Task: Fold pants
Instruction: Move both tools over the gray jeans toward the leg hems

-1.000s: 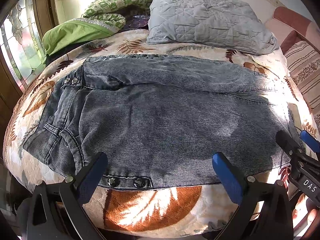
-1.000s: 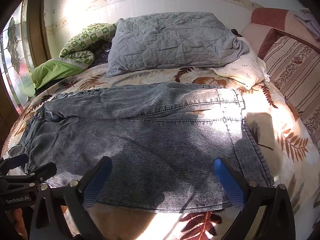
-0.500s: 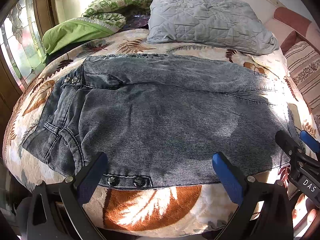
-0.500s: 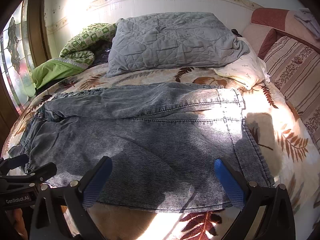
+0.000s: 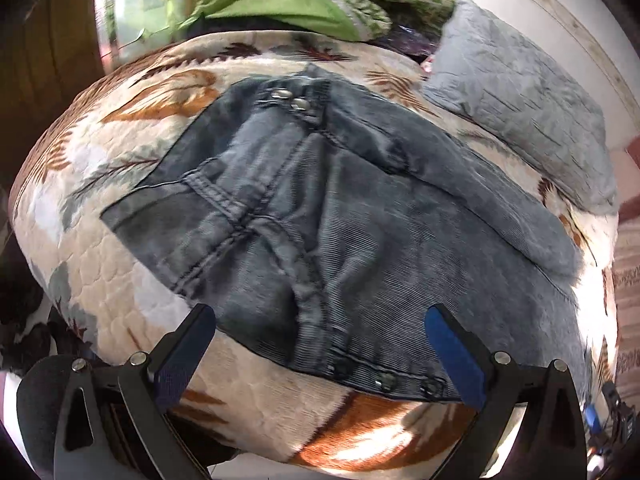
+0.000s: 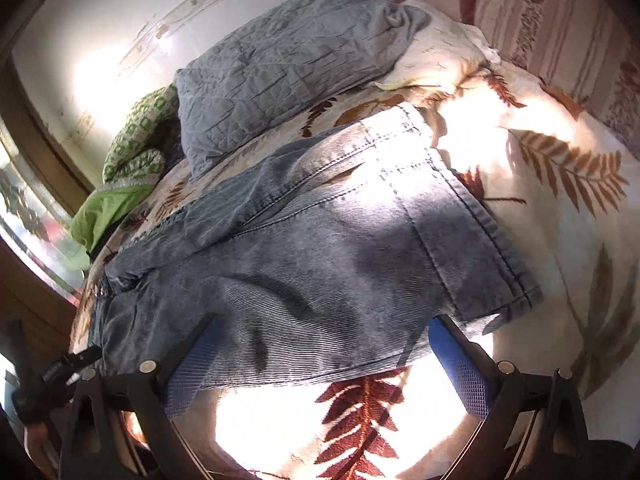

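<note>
The pants (image 5: 360,216) are laid flat across the bed (image 5: 104,264), long axis running left to right: waistband nearest the left gripper (image 5: 320,344), hems (image 6: 472,216) nearest the right gripper (image 6: 324,360); both grippers are held spread wide and empty at the near edge

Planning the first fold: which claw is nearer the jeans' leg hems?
Right. The right claw hovers open near the leg hems; the left claw hovers open at the waistband end.
</note>
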`<state>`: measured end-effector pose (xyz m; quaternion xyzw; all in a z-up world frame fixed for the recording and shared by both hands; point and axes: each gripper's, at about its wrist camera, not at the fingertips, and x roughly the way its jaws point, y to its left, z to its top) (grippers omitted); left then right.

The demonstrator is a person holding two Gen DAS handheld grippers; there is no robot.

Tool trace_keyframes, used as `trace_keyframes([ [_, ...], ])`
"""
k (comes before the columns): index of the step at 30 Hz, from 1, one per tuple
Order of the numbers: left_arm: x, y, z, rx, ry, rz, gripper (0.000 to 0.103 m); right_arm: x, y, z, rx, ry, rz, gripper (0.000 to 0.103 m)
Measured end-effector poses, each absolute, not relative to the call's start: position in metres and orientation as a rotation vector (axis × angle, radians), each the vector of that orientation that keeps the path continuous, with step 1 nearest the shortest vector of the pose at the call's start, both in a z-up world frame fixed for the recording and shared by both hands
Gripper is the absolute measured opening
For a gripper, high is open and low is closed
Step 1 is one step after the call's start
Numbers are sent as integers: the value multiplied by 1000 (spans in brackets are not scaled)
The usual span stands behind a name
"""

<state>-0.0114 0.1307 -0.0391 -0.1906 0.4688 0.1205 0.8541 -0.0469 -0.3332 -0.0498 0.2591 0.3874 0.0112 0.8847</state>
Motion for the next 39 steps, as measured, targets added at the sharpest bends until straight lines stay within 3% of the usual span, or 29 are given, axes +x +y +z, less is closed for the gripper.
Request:
trace_keyframes([
  [6,-21,180,-42,-524,948,355,103,-67,-405,-79,898,820,-61,103],
  [11,-14,191,-52,-594,975,338,103,-59,-419,-83,986,796,-48,102],
  [14,-11,195,-58,-608,988,326,103,-48,-421,-84,1038,786,-36,91],
  [18,-5,204,-66,-623,999,316,103,-42,-423,-90,1048,803,-90,58],
  [24,-10,214,-69,-701,956,274,103,-43,-423,-92,1010,805,-108,42],
  [29,-15,220,-67,-731,962,238,101,-43,-422,-91,986,810,-111,35],
  [32,-25,230,-64,-756,949,309,63,-42,-421,-89,975,812,-107,31],
  [33,-26,232,-63,-752,946,306,34,-42,-420,-89,974,811,-106,26],
  [34,-24,235,-65,-762,954,286,17,-42,-420,-88,971,810,-105,24],
  [36,-23,238,-65,-781,964,290,15,-42,-420,-85,970,801,-105,13],
  [39,-26,232,-45,-711,908,322,11,-42,-416,-77,925,798,-109,9],
])
